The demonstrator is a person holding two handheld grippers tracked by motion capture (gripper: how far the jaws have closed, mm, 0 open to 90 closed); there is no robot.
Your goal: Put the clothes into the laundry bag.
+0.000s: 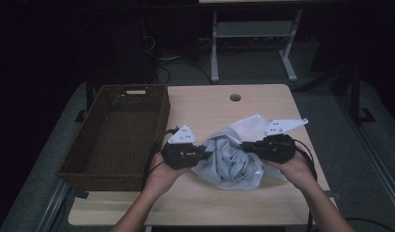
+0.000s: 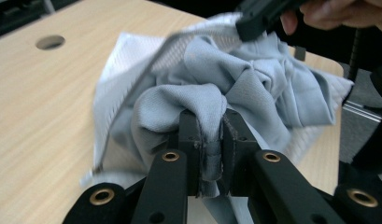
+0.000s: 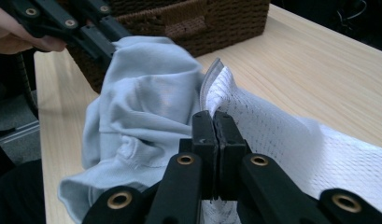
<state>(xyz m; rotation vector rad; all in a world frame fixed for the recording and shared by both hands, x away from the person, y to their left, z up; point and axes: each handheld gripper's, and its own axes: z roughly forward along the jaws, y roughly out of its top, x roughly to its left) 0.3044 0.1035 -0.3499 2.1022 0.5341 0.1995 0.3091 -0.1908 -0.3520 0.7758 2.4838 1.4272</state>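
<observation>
A: High view: a pale wood counter (image 1: 219,104), a wicker basket (image 1: 115,135) at frame left, a crumpled grey garment (image 1: 231,164) at lower centre.

B: Progress?

A: Early, I'd judge. The left gripper (image 1: 204,153) pinches a grey fold; the right gripper (image 1: 243,145) is clamped on its white mesh lining (image 3: 291,135). The basket's near corner is hard to read.

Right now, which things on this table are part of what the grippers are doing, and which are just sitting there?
In use:
- grey garment, pinched by the left gripper
- white mesh bag around it, pinched by the right gripper

Lying about:
- wicker basket, left of the garment, nothing visible in it
- table with its cable hole
</observation>
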